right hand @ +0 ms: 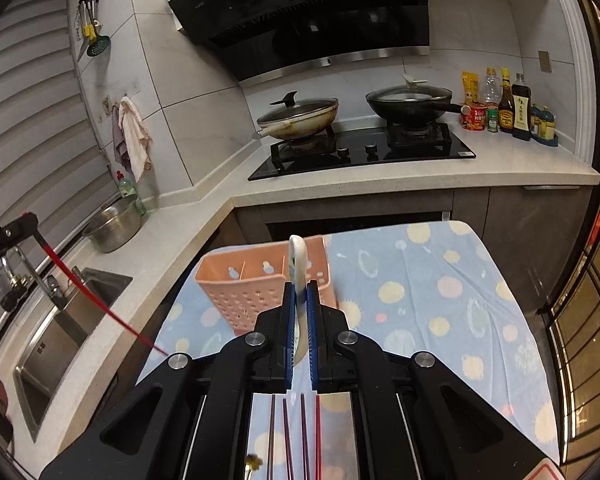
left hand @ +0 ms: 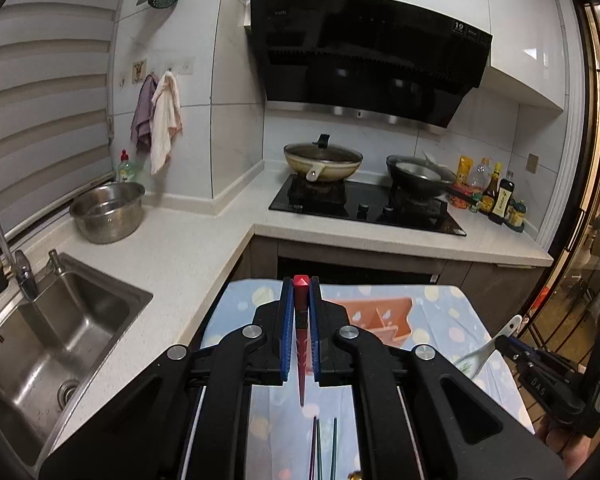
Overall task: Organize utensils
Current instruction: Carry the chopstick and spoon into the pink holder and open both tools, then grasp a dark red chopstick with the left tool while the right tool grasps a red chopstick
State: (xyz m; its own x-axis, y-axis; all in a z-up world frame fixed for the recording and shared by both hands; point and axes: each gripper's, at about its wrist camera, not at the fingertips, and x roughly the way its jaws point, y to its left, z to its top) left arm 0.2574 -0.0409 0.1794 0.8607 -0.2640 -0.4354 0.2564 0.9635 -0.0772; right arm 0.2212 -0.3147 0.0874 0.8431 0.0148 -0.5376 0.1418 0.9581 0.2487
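My left gripper (left hand: 301,286) is shut on a red chopstick (left hand: 301,360) and holds it above the table; the chopstick also shows in the right wrist view (right hand: 100,304). My right gripper (right hand: 299,290) is shut on a white ceramic spoon (right hand: 298,256), held above the table just in front of a pink perforated utensil holder (right hand: 260,284). The holder has several compartments and also shows in the left wrist view (left hand: 380,316). The spoon shows there too (left hand: 488,348). Several chopsticks (right hand: 296,436) lie on the table below my grippers.
The table carries a blue spotted cloth (right hand: 440,300). A counter with a steel sink (left hand: 40,340) and a metal colander (left hand: 108,212) is to the left. A stove with two lidded pans (right hand: 300,118) and sauce bottles (right hand: 512,108) lies beyond.
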